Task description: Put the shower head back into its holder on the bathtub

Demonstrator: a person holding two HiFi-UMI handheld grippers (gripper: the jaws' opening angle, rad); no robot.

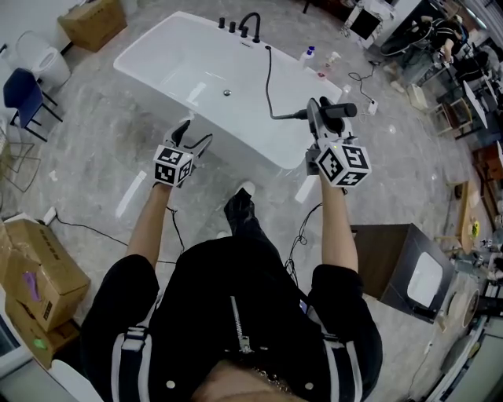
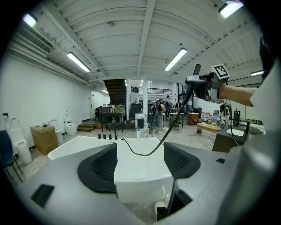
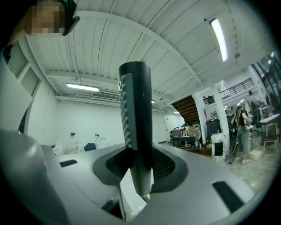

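Note:
A white bathtub (image 1: 169, 74) stands ahead of me, with a black faucet set (image 1: 244, 28) on its far rim. A black hose (image 1: 269, 82) runs from that rim to the black shower head (image 1: 339, 110). My right gripper (image 1: 321, 118) is shut on the shower head and holds it over the tub's near right corner. In the right gripper view the shower head (image 3: 136, 127) stands upright between the pads of the right gripper (image 3: 138, 165). My left gripper (image 1: 194, 135) is open and empty by the tub's near side. In its own view the left gripper (image 2: 139, 158) faces the bathtub (image 2: 131, 154), with the shower head (image 2: 197, 81) up at the right.
Cardboard boxes sit at the left (image 1: 31, 275) and far left (image 1: 94, 20). A blue chair (image 1: 20, 90) and a toilet (image 1: 43, 55) stand left of the tub. A dark cabinet (image 1: 401, 267) is at my right. Small bottles (image 1: 308, 53) stand beyond the tub. Cables lie on the floor.

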